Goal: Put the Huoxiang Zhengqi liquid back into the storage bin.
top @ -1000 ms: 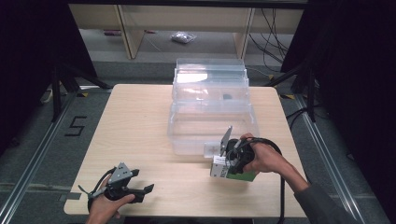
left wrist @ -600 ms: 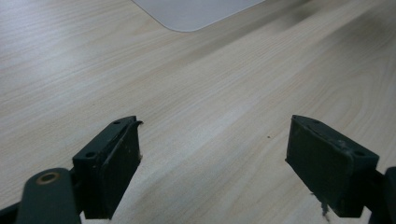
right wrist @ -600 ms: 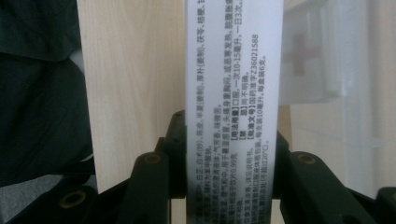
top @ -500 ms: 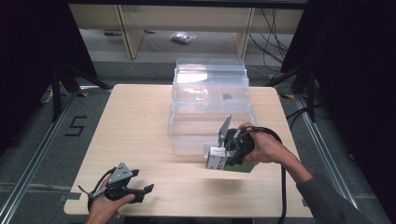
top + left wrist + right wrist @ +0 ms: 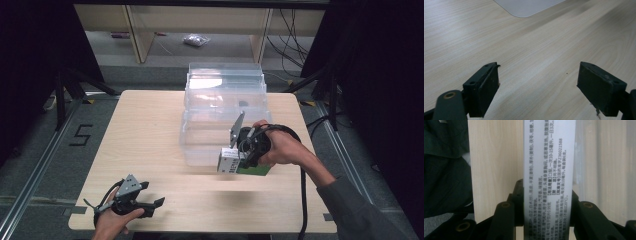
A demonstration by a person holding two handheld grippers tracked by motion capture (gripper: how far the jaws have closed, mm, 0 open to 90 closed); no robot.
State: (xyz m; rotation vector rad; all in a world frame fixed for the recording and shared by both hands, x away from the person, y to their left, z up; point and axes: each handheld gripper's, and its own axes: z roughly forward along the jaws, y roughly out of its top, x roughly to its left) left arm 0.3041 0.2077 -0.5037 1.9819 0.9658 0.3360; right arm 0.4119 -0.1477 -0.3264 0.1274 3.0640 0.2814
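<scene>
left gripper: black body, grey three-cornered plate on top, thin black cable trailing off its left side; close up in the left gripper view its fingers are flat dark slabs, slightly greenish, with small screw recesses in the top edge; pad edges worn, a bit of fraying at the corners; a brass-coloured eyelet sits in the black link at lower left; right gripper: black body, same grey triangular plate standing up on it, thick black cable looping behind the hand and running down past the forearm; right gripper view shows black linkage arms with brass-ringed pivot holes; right forearm wears a dark grey long sleeve.
</scene>
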